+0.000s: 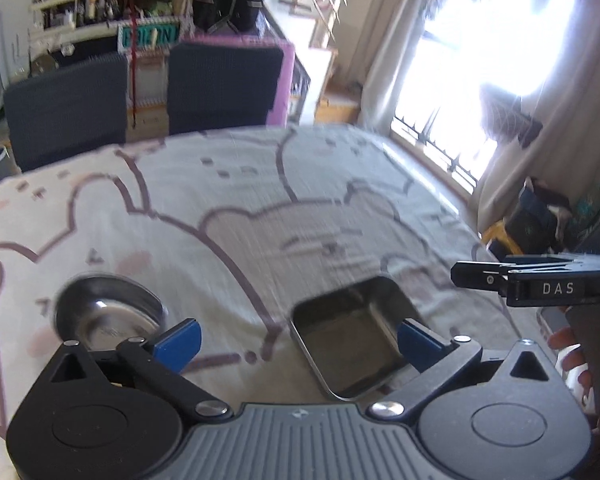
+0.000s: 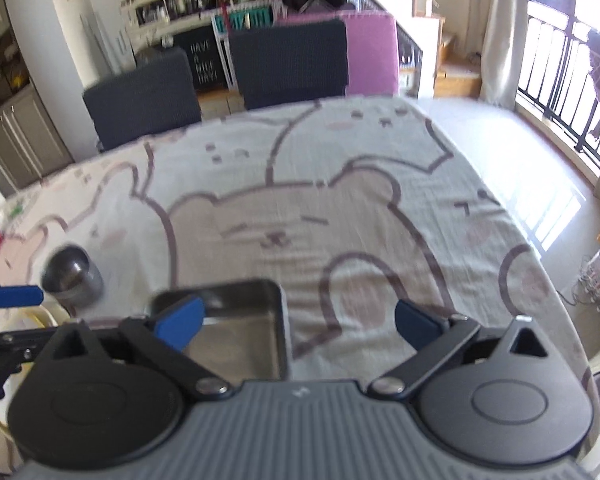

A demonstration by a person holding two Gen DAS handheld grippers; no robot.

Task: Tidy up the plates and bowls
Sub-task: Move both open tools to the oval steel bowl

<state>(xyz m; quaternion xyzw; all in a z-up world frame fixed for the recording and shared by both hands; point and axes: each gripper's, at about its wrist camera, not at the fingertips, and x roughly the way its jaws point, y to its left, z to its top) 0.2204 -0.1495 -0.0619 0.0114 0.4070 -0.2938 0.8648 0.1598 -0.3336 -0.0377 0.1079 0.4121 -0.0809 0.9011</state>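
A: What is shown in the left wrist view?

B: The left hand-held gripper [image 1: 298, 340] is seen with its blue pads spread wide, and nothing is pinched between them. A square steel tray [image 1: 350, 336] is set on the surface [image 1: 260, 208], partly behind the right-hand pad. A round steel bowl [image 1: 108, 312] is placed well apart from the tray, just beyond the left-hand pad. The surface is covered by a cloth printed with bear outlines. The right hand-held gripper [image 1: 472, 274] is seen at the picture's right edge, with a person's fingers [image 1: 572, 356] below it.

A: And in the right wrist view?

B: The right hand-held gripper [image 2: 298, 326] is likewise held spread wide, with only cloth between its pads. The tray [image 2: 240, 320] is seen behind the left-hand pad, resting on the surface [image 2: 340, 200]. The bowl [image 2: 72, 274] is found farther left, apart from the tray. One blue pad of the left hand-held gripper [image 2: 14, 296] is visible at the left edge. Two dark chairs [image 2: 220, 76] are set at the far side.
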